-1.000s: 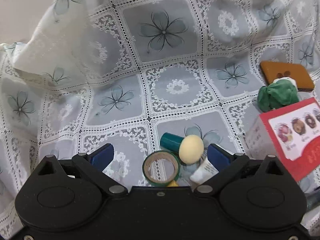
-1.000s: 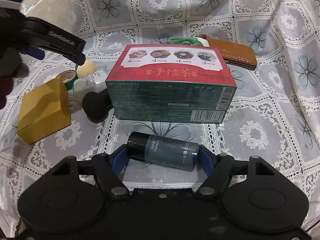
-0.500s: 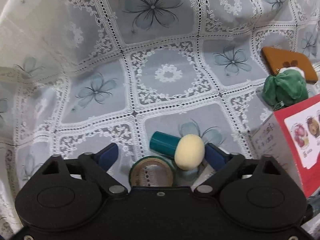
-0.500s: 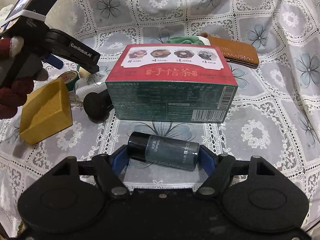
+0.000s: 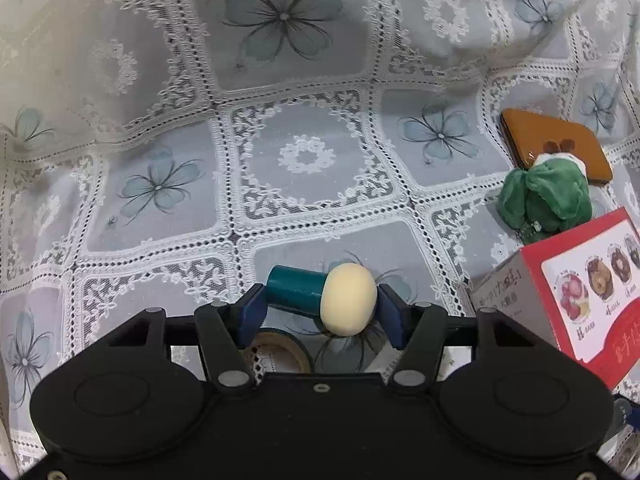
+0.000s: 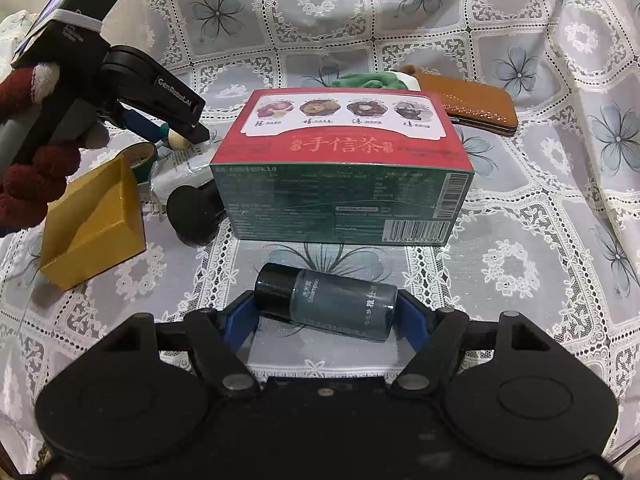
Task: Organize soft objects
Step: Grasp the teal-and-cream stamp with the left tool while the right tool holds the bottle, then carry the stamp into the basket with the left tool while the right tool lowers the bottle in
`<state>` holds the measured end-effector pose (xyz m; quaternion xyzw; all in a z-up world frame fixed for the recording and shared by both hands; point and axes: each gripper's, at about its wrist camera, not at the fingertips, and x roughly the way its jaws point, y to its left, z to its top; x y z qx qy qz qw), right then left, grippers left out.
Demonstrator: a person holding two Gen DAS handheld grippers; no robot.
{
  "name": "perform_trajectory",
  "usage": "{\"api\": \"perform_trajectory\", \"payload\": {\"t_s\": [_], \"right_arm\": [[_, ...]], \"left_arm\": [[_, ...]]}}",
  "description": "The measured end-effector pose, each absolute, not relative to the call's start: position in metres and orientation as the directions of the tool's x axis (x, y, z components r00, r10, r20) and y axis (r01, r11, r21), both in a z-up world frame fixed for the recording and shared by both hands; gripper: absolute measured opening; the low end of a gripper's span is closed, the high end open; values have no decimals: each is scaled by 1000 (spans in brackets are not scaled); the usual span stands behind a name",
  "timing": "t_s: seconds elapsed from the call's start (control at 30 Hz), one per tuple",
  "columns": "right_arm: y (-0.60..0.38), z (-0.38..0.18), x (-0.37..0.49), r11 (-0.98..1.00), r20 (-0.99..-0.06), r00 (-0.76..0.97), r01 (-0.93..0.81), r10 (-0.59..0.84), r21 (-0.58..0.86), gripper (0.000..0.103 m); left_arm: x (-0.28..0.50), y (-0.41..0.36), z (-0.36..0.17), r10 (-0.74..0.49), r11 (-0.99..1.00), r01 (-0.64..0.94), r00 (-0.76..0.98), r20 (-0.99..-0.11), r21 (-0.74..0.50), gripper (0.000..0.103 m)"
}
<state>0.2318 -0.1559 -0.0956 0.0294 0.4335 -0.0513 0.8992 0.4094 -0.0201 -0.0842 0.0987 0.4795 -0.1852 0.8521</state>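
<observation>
The left gripper [image 5: 318, 306], spread wide half a second ago, has now drawn its blue pads in against the cream egg-shaped sponge with a teal cylindrical handle [image 5: 320, 294]: one pad sits at the handle's end, the other against the cream head, so the soft piece lies crosswise between the fingertips, pinched or all but pinched. By my reading the pick is made and the sponge is ready to be carried off to its place. The right gripper [image 6: 326, 308] is unchanged, its pads pressed on the two ends of a small dark grey-green shampoo bottle with a black cap [image 6: 326, 300].

Counted: one roll of green tape [image 5: 278, 354] just under the left fingers; one red-topped green cardboard tea box [image 6: 340, 168] right ahead of the right gripper; one green plush toy [image 5: 546, 196] far to the left gripper's right; one tan leather pouch [image 5: 556, 142] just beyond it; one gold cardboard box [image 6: 94, 222] and one black round puff [image 6: 192, 210] ahead and left of the right gripper.
</observation>
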Motion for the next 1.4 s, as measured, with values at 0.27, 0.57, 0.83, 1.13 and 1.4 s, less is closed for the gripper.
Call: {"api": "perform_trajectory", "payload": {"t_s": [0.27,0.57,0.83,1.13,1.4], "right_arm": [[-157,-92,231,992,-782,619,126,-68,14,73],[-162,-68,216,987,-760,645,158,-82,28,73],[-168,-38,177,983,-732,675,178,-90,43,73],[-181,-15,120,980,-710,699,187,-88,63,73],[-183,3,66,982,-683,727,171,-70,81,73]], "left_arm": [[393,-8,-54,-184,945,326,532,-826,0,56],[319,-7,-5,-195,957,289,581,-790,-24,56],[232,0,18,-189,961,278,598,-779,-19,56],[139,-2,10,-199,962,269,567,-799,-49,56],[85,-2,-10,-196,967,245,515,-834,-75,56]]}}
